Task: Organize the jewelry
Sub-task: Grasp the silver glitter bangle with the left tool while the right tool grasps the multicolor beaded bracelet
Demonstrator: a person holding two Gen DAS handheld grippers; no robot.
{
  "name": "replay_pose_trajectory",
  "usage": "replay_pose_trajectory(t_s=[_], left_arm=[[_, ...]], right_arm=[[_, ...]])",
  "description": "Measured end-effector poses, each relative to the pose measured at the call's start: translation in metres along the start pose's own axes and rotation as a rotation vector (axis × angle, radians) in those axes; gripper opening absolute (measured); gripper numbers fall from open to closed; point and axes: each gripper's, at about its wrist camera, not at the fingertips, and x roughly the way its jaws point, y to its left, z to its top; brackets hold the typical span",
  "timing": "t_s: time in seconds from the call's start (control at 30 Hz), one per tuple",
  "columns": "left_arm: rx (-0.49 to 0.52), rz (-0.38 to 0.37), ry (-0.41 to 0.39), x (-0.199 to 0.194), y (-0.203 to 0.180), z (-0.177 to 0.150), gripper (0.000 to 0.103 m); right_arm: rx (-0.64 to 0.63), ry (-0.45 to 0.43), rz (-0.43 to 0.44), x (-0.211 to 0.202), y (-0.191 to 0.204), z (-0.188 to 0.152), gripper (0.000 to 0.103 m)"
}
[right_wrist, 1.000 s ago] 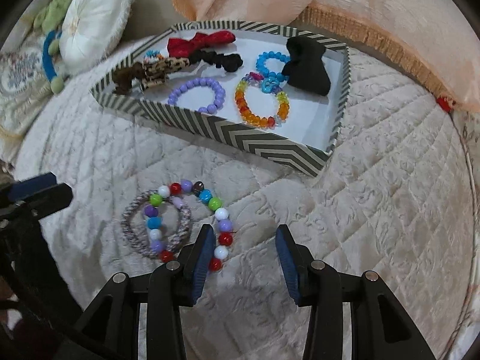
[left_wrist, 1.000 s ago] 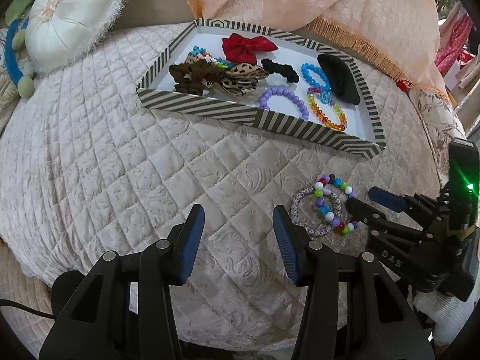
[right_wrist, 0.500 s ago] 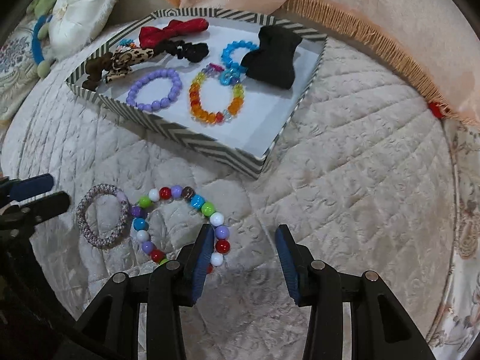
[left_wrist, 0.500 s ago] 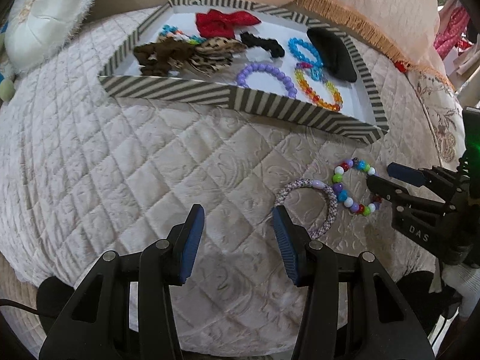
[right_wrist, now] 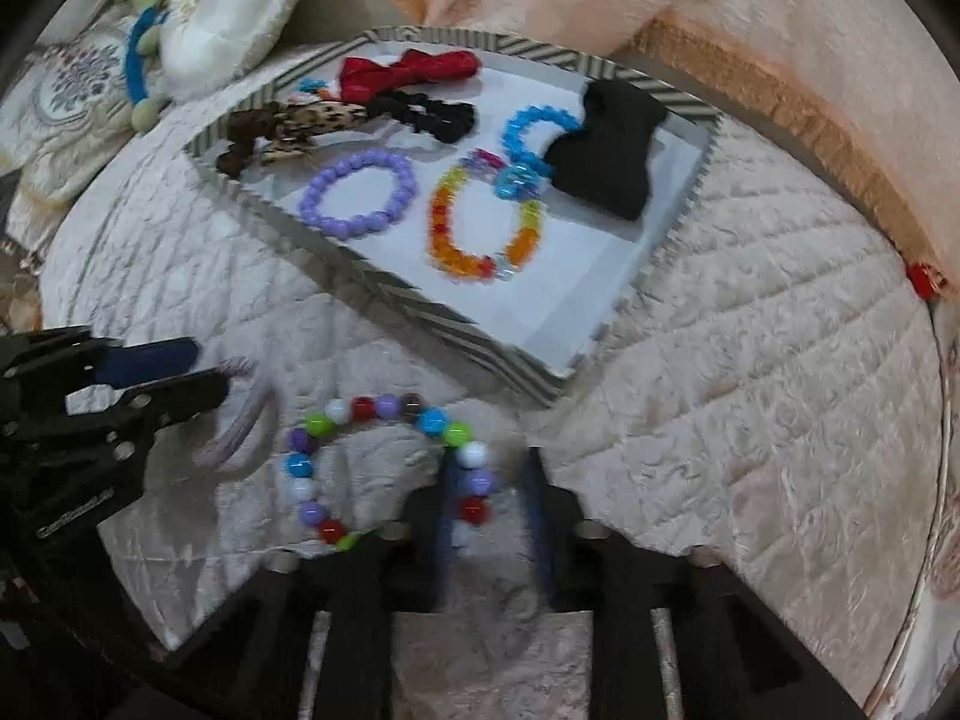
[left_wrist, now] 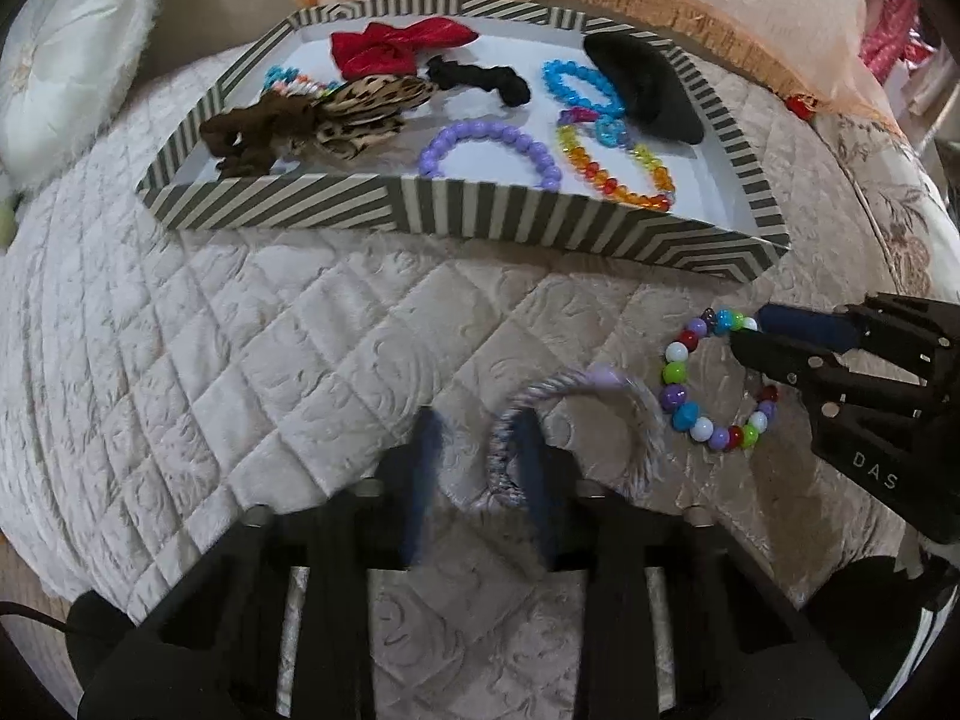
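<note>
Risk of a slip: left hand-held gripper [left_wrist: 477, 468] half-spread astride the blurred lilac braided bracelet [left_wrist: 576, 438] on the quilted cream bed [left_wrist: 240, 360]. Right hand-held gripper [right_wrist: 489, 516] likewise parted around the multicoloured bead bracelet [right_wrist: 384, 456] (contact unclear). Striped cardboard tray [left_wrist: 480, 216] near; fingertip edges smeared by motion.

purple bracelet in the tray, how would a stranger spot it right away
Find the striped tray on the quilt. The purple bracelet lies just behind its front wall, left of the orange bracelet. Its beads are all one opaque lilac; the neighbour's are clear and multicoloured.
</note>
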Motion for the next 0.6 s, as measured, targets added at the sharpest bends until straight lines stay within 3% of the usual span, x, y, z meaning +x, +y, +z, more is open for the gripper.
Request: replay_pose_trajectory(t_s=[0.03, 0.1, 0.33, 0.4, 0.6], left_arm=[[-0.003, -0.01, 0.001, -0.001, 0.0, 0.001, 0.01], [-0.016, -0.03, 0.001, -0.005, 0.003, 0.002, 0.007], [-0.028, -0.041, -0.052, -0.034, 0.014, 0.002, 0.006], [-0.03, -0.04, -0.061, -0.04, 0.014, 0.002, 0.006], [-0.04, -0.05, -0.045, -0.044, 0.018, -0.006, 0.006]], right_arm=[[-0.002, -0.005, -0.003, -0.002, 0.003, -0.001, 0.012], [0.012, -0.025, 0.017, -0.01, 0.004, -0.002, 0.01], [0.021, -0.096, 0.027, -0.046, 0.01, -0.01, 0.009], [0.019, -0.089, 0.051, -0.044, 0.01, -0.012, 0.01], [-0.049, 0.012, -0.016, -0.011, 0.014, -0.01, 0.015]])
